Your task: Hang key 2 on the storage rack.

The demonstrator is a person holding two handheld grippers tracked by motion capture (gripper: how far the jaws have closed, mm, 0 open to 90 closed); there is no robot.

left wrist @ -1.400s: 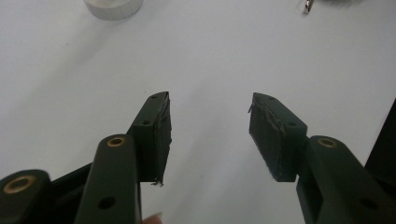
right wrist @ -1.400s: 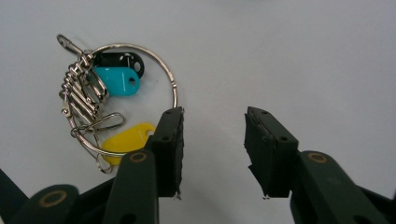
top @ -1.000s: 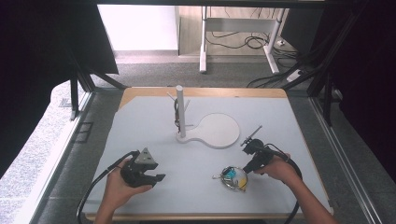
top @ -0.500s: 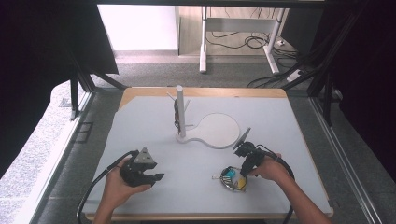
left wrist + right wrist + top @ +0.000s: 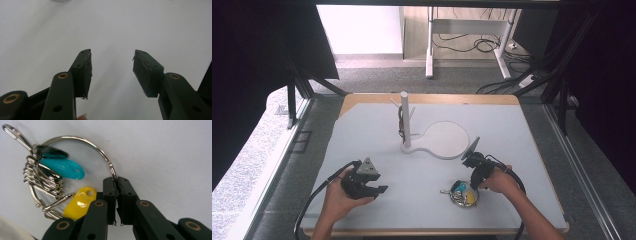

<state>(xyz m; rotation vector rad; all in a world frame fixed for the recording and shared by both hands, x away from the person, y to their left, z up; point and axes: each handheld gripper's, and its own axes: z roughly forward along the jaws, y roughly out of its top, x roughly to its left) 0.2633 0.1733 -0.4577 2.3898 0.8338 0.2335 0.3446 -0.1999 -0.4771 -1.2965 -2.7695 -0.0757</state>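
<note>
A large metal key ring (image 5: 82,141) lies on the white table and carries a teal tag (image 5: 63,167), a yellow tag (image 5: 81,201) and several metal clips (image 5: 37,177). My right gripper (image 5: 116,180) has just been closing and is now shut on the ring's wire, which is pinched between its pads. In the high view the key ring (image 5: 463,192) sits at the front right with the right gripper (image 5: 472,184) on it. My left gripper (image 5: 379,189) rests at the front left, open with nothing between its fingers, and in its own view the left gripper (image 5: 111,65) faces bare table.
A white upright post (image 5: 405,120) with pegs stands mid-table on a flat base that widens into a round plate (image 5: 444,140). The wooden table edge (image 5: 427,99) runs along the back. Cables trail from both grippers toward the front.
The right gripper has moved left and down to the key ring, and its jaws have closed on the ring's wire. The left gripper has stayed put.
</note>
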